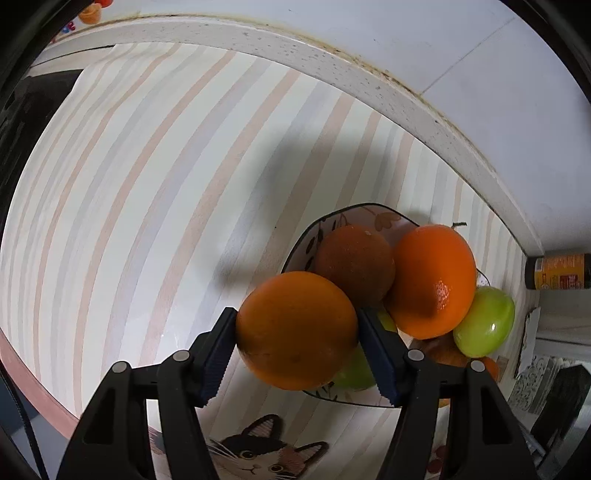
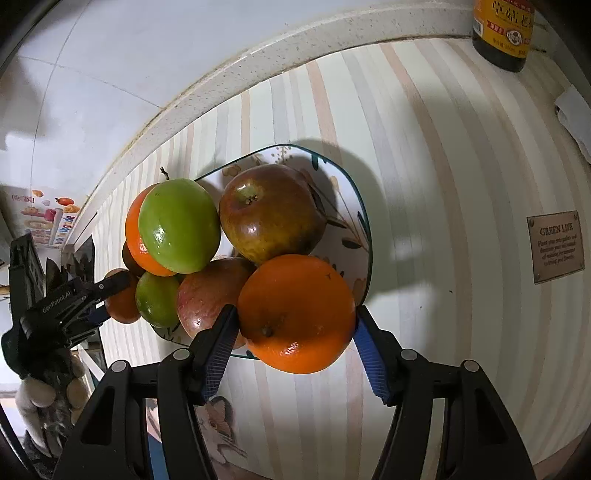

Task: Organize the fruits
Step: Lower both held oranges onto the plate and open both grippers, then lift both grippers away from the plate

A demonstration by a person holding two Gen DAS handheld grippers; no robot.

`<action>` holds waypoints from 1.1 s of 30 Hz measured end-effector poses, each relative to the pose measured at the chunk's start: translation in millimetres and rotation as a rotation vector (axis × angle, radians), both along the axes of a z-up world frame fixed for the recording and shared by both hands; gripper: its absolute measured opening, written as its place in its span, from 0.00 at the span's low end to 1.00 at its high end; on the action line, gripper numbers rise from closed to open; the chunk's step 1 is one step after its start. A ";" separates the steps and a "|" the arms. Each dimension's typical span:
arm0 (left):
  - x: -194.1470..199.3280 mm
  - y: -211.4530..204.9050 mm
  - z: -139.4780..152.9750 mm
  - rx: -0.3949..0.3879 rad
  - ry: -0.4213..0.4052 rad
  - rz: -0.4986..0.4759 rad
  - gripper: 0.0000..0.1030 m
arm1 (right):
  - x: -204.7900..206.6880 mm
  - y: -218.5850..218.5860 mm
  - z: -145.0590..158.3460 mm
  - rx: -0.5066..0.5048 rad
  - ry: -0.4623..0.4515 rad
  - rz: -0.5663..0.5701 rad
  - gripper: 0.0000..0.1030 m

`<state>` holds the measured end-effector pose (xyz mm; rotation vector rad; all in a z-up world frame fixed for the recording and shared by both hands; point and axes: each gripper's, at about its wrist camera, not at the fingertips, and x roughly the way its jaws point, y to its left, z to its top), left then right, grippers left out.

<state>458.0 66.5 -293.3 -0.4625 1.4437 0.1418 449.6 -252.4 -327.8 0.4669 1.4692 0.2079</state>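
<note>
A patterned plate (image 2: 364, 229) on the striped tablecloth holds a pile of fruit: a red-brown apple (image 2: 271, 212), green apples (image 2: 179, 225), a red apple (image 2: 207, 291) and oranges. My right gripper (image 2: 295, 332) is shut on an orange (image 2: 297, 314) at the plate's near edge. My left gripper (image 1: 297, 343) is shut on another orange (image 1: 297, 328) at the plate's (image 1: 364, 214) left edge, beside a dark orange (image 1: 354, 262), a bright orange (image 1: 432, 280) and a green apple (image 1: 484, 321). The left gripper (image 2: 110, 295) also shows at the left of the right wrist view.
A dark sauce bottle (image 2: 504, 33) stands at the back of the table by the white ledge (image 2: 258, 55). A small plaque (image 2: 556, 245) lies on the cloth to the right. A cat picture (image 1: 255, 454) is printed on the cloth near me.
</note>
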 end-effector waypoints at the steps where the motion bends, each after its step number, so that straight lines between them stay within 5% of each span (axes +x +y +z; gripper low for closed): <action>1: -0.2 0.2 0.1 -0.003 0.010 -0.003 0.62 | 0.7 -1.3 -0.9 0.013 0.005 -0.006 0.70; 3: 0.1 -0.1 0.1 -0.004 0.031 0.000 0.62 | 0.5 -4.8 -0.9 0.017 0.011 -0.028 0.81; 8: 1.3 1.6 -1.0 -0.021 0.040 0.000 0.64 | 0.5 -10.9 1.7 0.018 0.012 -0.051 0.85; 12: 0.0 1.3 5.9 -0.006 0.024 -0.011 0.83 | -0.2 -12.3 6.7 0.004 0.003 -0.049 0.86; 17: -4.2 -2.3 21.7 0.055 -0.003 -0.038 0.84 | -6.4 -5.8 28.3 -0.099 -0.053 -0.009 0.90; 25: -47.5 -39.2 63.3 0.256 -0.096 -0.169 0.85 | -35.0 20.1 70.4 -0.289 -0.166 0.103 0.91; 33: -96.5 -69.1 104.7 0.300 -0.193 -0.230 0.85 | -81.2 33.7 119.1 -0.347 -0.255 0.125 0.91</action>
